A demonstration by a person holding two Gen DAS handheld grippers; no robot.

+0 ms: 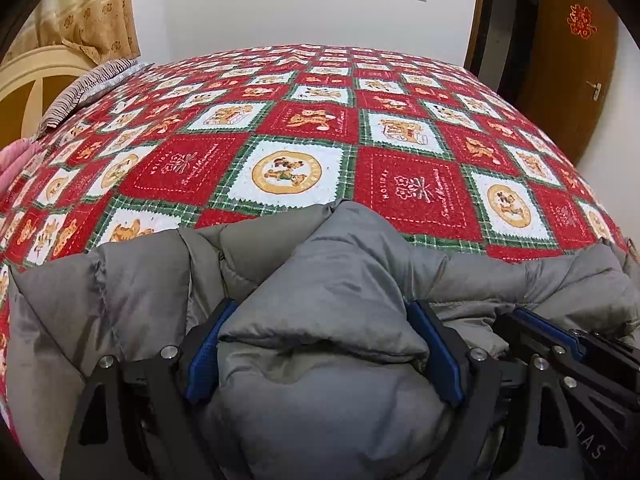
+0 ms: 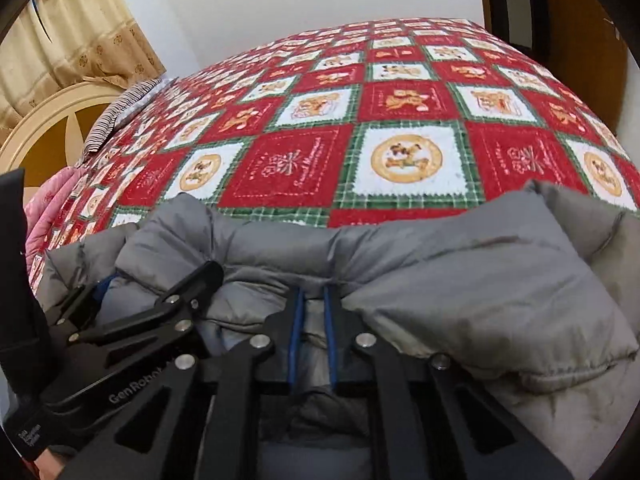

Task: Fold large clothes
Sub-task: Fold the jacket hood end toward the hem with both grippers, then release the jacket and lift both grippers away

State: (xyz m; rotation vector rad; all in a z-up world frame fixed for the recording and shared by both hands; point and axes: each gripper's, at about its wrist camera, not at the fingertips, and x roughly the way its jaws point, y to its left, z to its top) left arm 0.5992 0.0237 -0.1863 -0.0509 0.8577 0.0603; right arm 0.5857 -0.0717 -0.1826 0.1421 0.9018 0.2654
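Note:
A grey puffer jacket lies bunched at the near edge of the bed and also fills the lower part of the right wrist view. My left gripper has its jaws wide apart around a thick puffy fold of the jacket, with the blue pads pressed against its sides. My right gripper is nearly closed, pinching a thin fold of grey fabric between its blue pads. The right gripper shows at the right edge of the left wrist view; the left gripper shows at the left of the right wrist view.
The bed carries a red, white and green patchwork blanket with bear pictures. A striped pillow and a cream headboard are at the left, pink bedding beside them. A wooden door stands at the right.

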